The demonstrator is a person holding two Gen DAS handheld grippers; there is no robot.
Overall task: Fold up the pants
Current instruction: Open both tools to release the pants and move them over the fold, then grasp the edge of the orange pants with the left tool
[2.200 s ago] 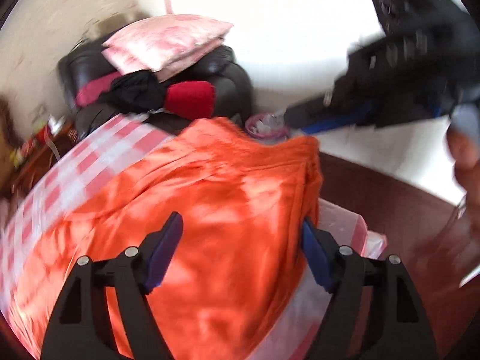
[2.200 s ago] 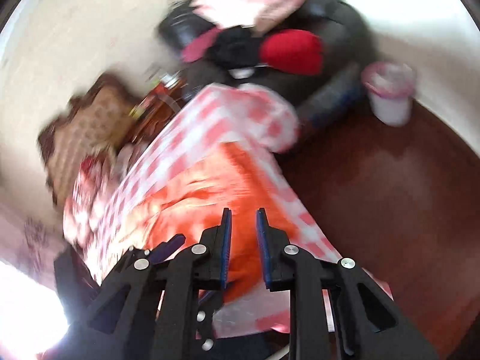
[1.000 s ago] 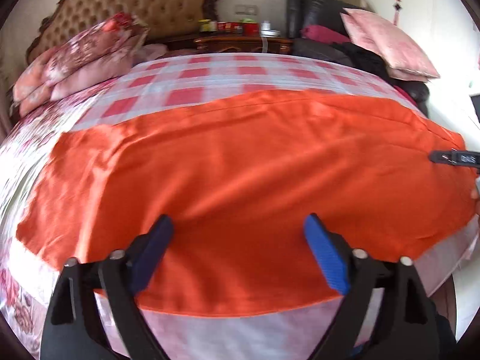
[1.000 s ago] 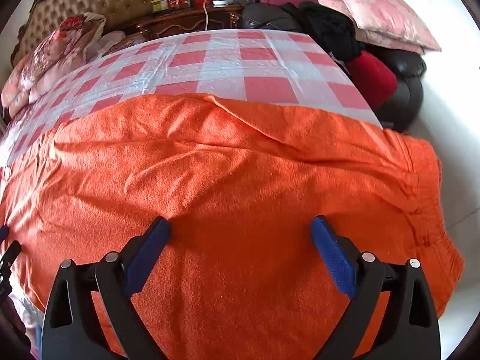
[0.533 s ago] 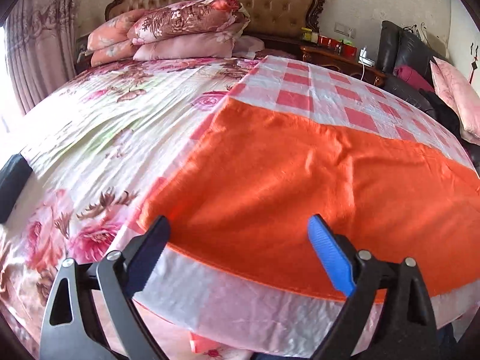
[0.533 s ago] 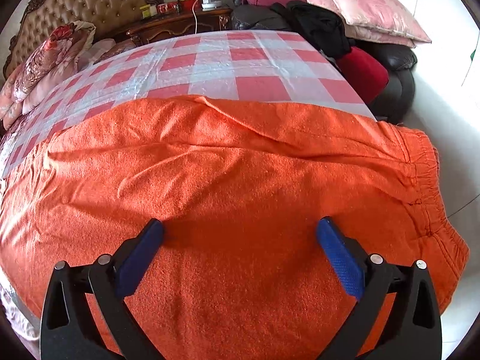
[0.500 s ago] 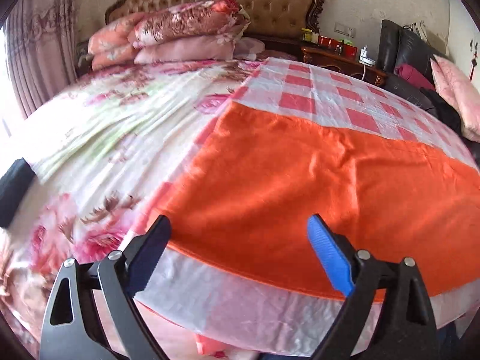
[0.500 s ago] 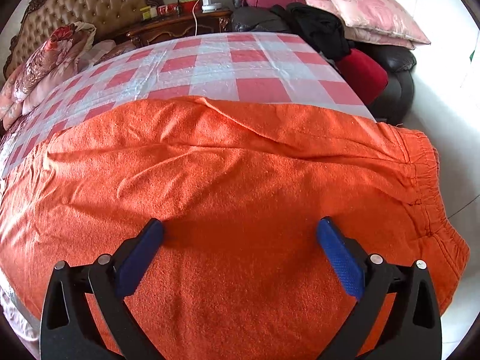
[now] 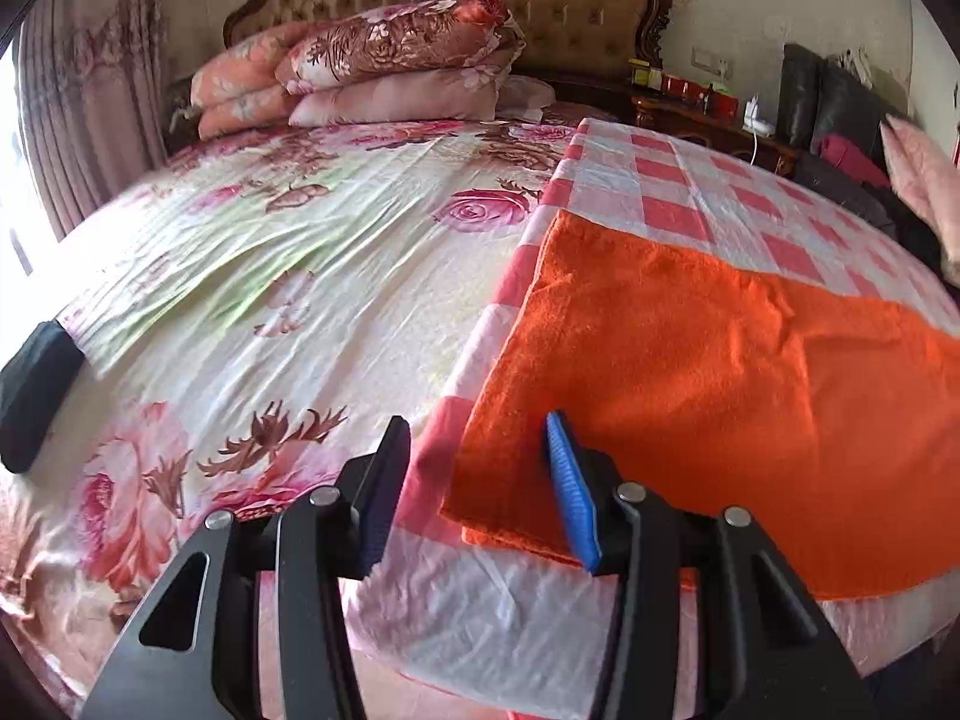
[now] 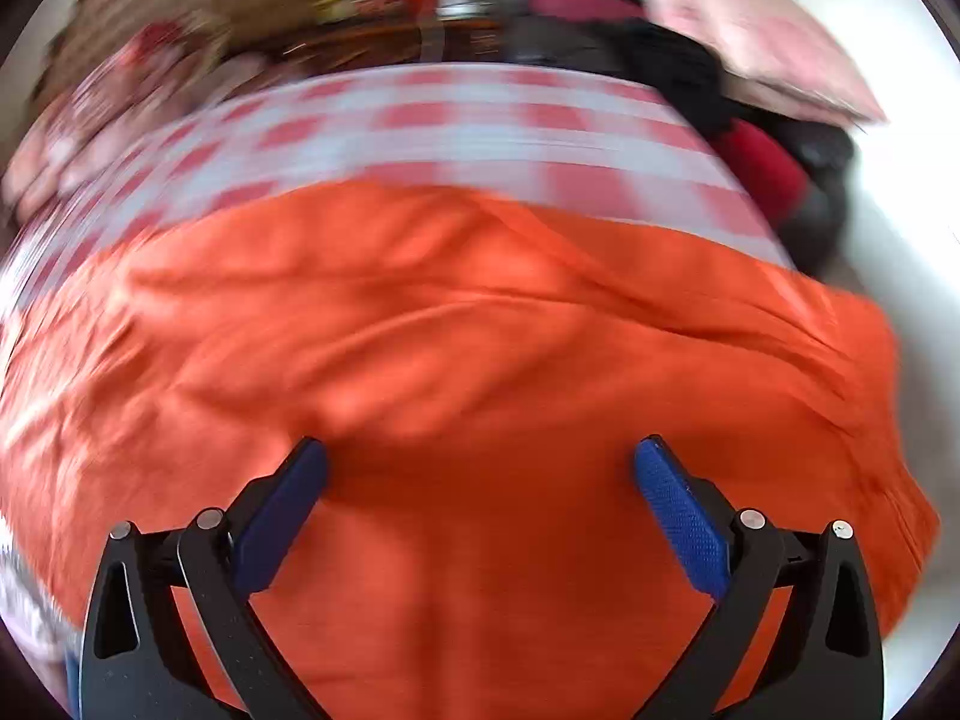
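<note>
The orange pants (image 9: 708, 372) lie flat on a red-and-white checked cloth (image 9: 690, 192) along the near edge of the bed. My left gripper (image 9: 474, 474) is open and narrower than before, with the pants' leg-end corner between its fingers. My right gripper (image 10: 480, 480) is wide open and empty just above the middle of the pants (image 10: 480, 330), with the elastic waistband (image 10: 864, 396) at the right. The right wrist view is blurred by motion.
A floral bedsheet (image 9: 270, 276) covers the left of the bed, with stacked quilts (image 9: 372, 66) by the tufted headboard. A black object (image 9: 30, 384) lies at the left edge. A nightstand (image 9: 708, 114) and a black sofa with pillows (image 10: 750, 18) stand at the right.
My left gripper has moved left to the pants' leg-end corner and its jaws have narrowed. My right gripper stays open over the pants and is now in motion.
</note>
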